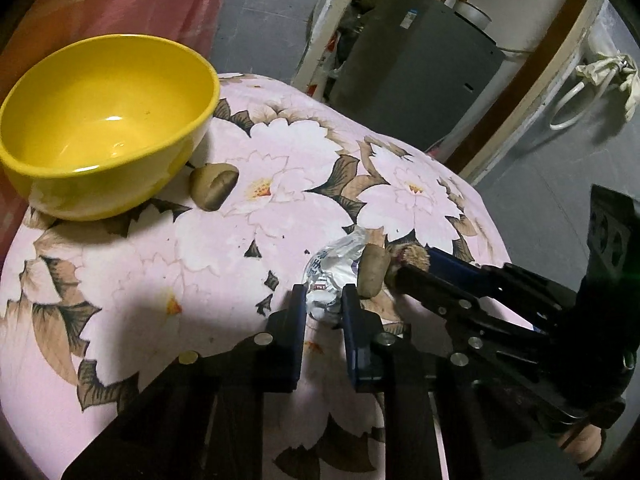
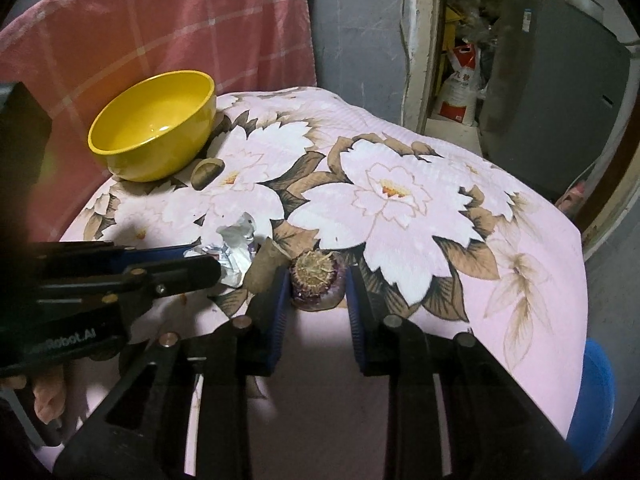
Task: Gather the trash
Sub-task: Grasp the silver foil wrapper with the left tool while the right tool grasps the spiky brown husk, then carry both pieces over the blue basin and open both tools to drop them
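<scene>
Left hand-held gripper (image 1: 323, 300) clamped on a crumpled silver wrapper (image 1: 334, 270), blue pads pressed against both its sides, wrapper low on the pink flowered cloth (image 1: 160, 280) covering the bench. Right hand-held gripper (image 2: 318, 280) set around an onion end (image 2: 318, 280), purple-skinned with a dry root tuft facing up, left pad against it, right pad just beside it; contact on that side hard to tell. Reaching in from the right in the left wrist view, fingertips right next to the wrapper. Between wrapper and onion end, a brown peel scrap (image 1: 374, 274), touching both. Farther up the cloth, a second brown scrap (image 1: 214, 186) just beside the foot of a yellow bowl (image 1: 108, 120), bowl upright and empty near the bench's far left edge. Behind the bowl, a pink checked towel (image 2: 160, 20). Beyond the bench, a grey cabinet (image 2: 552, 120) and a white and red sack (image 2: 460, 88) in a doorway. Blue stool (image 2: 592, 400) at the lower right
</scene>
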`<state>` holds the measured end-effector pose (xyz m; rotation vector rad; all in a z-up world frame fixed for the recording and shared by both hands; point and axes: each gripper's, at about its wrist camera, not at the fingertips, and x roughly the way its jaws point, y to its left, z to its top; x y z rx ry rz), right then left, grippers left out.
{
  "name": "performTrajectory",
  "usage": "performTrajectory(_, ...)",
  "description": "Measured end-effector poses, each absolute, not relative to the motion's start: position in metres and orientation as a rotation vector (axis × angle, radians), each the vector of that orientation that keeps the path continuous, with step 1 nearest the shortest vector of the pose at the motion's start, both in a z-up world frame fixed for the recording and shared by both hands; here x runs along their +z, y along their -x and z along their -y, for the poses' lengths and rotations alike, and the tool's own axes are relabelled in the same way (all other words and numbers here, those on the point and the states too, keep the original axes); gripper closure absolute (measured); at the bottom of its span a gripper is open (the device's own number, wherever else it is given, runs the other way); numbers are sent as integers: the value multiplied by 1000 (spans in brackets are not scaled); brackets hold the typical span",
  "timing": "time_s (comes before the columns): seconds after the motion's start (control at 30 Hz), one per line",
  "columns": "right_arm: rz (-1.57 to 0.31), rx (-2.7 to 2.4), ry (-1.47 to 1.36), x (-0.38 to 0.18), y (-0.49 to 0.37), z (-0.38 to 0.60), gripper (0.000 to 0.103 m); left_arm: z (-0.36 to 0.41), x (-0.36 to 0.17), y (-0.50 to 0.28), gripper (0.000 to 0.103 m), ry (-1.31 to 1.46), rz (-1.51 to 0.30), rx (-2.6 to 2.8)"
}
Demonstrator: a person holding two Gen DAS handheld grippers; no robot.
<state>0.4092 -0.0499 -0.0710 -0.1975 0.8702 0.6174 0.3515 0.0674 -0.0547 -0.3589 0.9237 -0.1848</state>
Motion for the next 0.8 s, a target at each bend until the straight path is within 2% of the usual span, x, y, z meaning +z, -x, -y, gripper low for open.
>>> performTrajectory(0.33, -728, 576, 66, -44, -375, 83, 67, -66, -32, -324, 90, 414, -805, -165)
performTrajectory(0.8, -319, 458, -42, 46, -306, 157, 67, -9, 64, -280, 90, 306, -433, -223)
